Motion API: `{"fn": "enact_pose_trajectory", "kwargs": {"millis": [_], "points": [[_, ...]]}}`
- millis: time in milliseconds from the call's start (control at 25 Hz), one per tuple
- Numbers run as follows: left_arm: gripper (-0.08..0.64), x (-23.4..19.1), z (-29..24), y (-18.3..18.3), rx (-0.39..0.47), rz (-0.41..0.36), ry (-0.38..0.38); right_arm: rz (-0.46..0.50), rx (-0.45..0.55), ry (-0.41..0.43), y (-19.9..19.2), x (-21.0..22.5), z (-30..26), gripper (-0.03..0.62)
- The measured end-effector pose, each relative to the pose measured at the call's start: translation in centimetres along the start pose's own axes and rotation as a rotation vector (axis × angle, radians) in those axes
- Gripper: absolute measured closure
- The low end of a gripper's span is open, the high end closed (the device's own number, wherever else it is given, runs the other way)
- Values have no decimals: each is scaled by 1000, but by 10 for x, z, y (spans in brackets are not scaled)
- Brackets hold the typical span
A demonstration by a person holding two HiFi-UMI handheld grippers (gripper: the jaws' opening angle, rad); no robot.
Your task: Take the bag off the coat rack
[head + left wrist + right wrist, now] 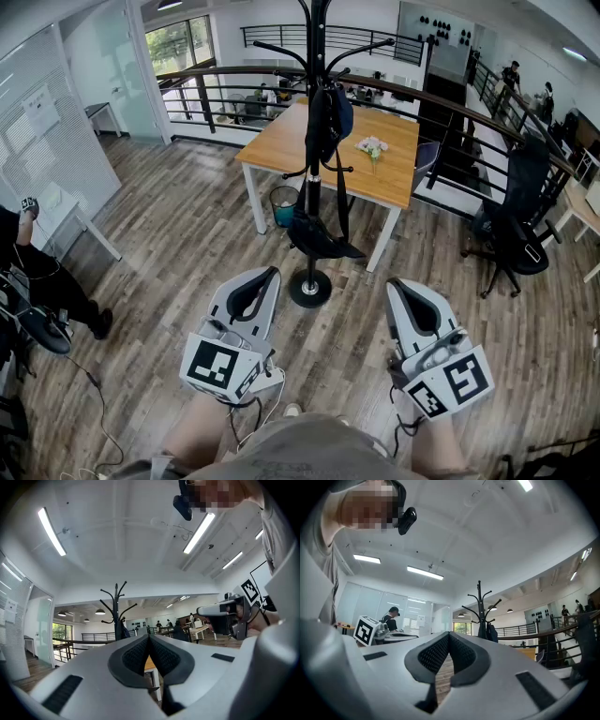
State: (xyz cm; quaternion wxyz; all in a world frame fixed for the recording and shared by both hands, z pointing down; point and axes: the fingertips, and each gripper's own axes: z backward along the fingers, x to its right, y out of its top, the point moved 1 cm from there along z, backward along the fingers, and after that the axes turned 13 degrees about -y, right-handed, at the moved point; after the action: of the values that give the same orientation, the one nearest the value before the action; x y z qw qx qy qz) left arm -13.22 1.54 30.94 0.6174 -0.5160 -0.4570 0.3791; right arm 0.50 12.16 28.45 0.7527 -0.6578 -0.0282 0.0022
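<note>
Black metal coat rack (312, 56) stands on its round base at the upper centre of the head view, just in front of a wooden table (281, 141), with a waste bin (284, 204) beside it. The dark bag (319, 241) hangs low against the pole, its long straps running up to a hook near the top. A second dark bundle (328, 117) sits higher on the same side; whether it belongs to the bag cannot be told.

The left gripper (265, 274) and right gripper (398, 284) occupy the lower centre of the frame, side by side and well apart from the rack, both aimed toward it. In each gripper view the ribbed pads meet with nothing between them, so both tools are closed and empty. The grippers are held low and level, which seems to be a ready stance before the approach.

The lift has not begun. Since the straps loop over an upturned hook, removal probably calls for raising them clear before drawing the bag away.
</note>
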Motion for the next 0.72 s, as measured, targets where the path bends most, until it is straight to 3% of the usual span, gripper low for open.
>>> {"fn": "enact_pose_trajectory", "kwargs": {"millis": [240, 520, 680, 720], "points": [[543, -6, 4, -5, -5, 20, -21, 3, -8, 34, -9, -17, -7, 563], [543, -15, 6, -14, -16, 46, -55, 0, 14, 15, -11, -28, -15, 563], [541, -27, 10, -13, 35, 68, -26, -23, 38, -24, -9, -29, -20, 561], [503, -29, 11, -11, 54, 73, -28, -25, 35, -34, -10, -29, -23, 560]]}}
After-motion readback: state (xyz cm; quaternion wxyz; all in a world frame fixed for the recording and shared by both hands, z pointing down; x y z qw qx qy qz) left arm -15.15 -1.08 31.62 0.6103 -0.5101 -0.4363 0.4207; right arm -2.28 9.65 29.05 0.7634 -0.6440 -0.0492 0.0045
